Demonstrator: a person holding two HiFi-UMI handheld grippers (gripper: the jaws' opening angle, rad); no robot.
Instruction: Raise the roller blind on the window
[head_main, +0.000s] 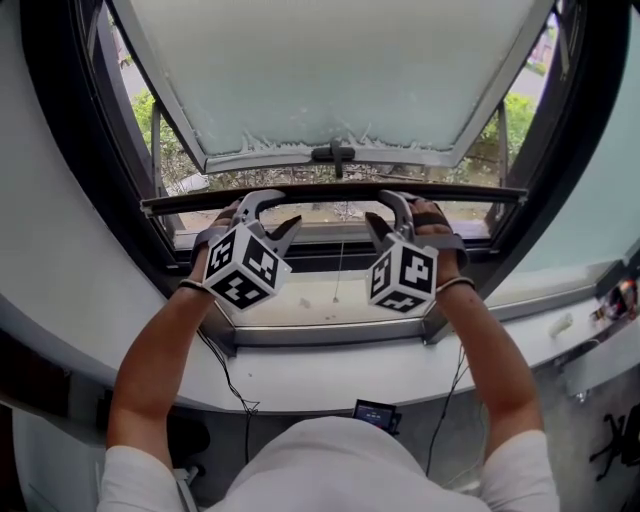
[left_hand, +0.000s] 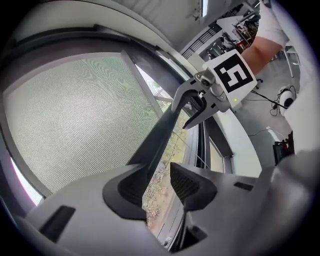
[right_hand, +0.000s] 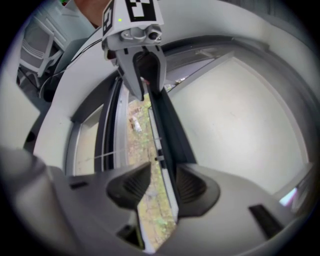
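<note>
Bar (head_main: 330, 191) of roller blind (left_hand: 75, 115) sits loose inside left tongs (head_main: 274, 213) and right tongs (head_main: 386, 212), both wide; lift evenly, keeping it level.

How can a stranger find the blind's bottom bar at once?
Start at the big window above the white sill. A thin dark bar runs level across its whole width. Unlike the pale sash above, which bears a handle, it is black and plain.
</note>
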